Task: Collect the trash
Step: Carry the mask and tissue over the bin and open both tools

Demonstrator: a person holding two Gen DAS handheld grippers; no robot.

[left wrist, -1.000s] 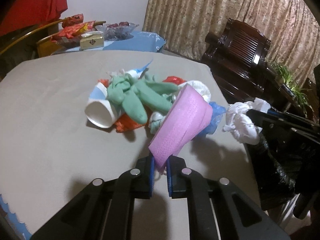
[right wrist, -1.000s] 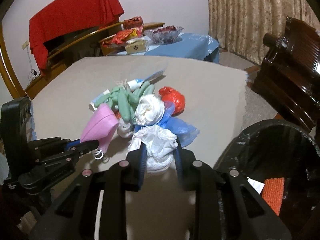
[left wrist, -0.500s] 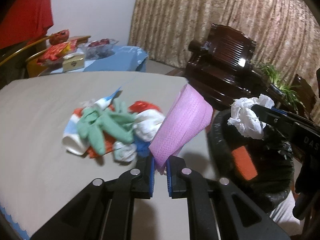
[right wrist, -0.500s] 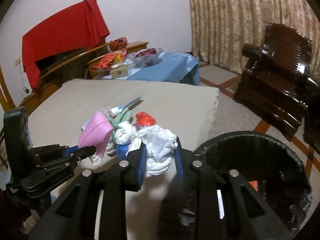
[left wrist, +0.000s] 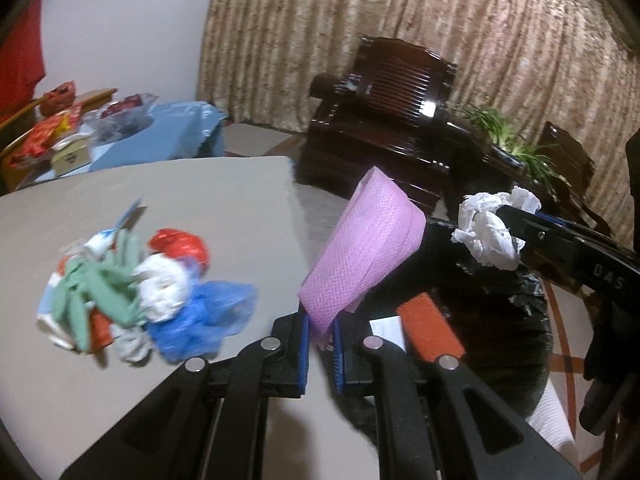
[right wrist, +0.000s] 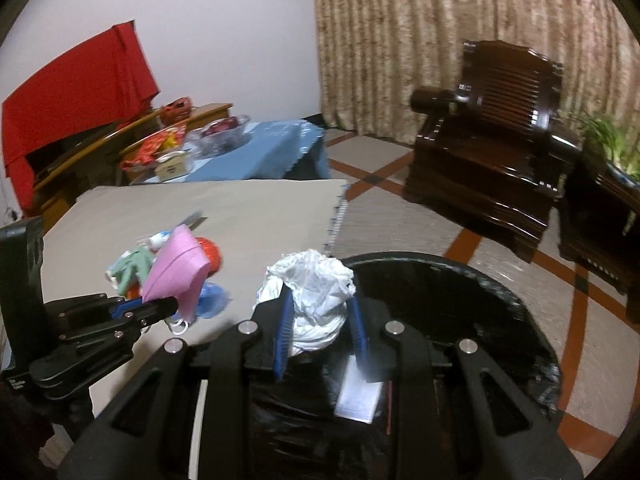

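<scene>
My left gripper (left wrist: pixel 319 326) is shut on a pink face mask (left wrist: pixel 362 248) and holds it at the table's right edge, beside the black-lined trash bin (left wrist: pixel 520 308). My right gripper (right wrist: pixel 320 320) is shut on a crumpled white plastic bag (right wrist: pixel 314 292) and holds it over the bin's near rim (right wrist: pixel 460 276). The white bag also shows in the left wrist view (left wrist: pixel 490 232). The mask also shows in the right wrist view (right wrist: pixel 176 268). A trash pile (left wrist: pixel 132 292) of green glove, white wads, blue and red plastic lies on the beige table (left wrist: pixel 200 200).
An orange packet (left wrist: pixel 430 332) and white paper (right wrist: pixel 358 396) lie inside the bin. A dark wooden armchair (right wrist: pixel 488 160) stands beyond it, with a plant (left wrist: pixel 516 140). A blue-clothed side table (right wrist: pixel 248 152) with snacks stands at the back left.
Both grippers have swung right, from over the trash pile to the bin, each still holding its item. The pile has stayed on the table.
</scene>
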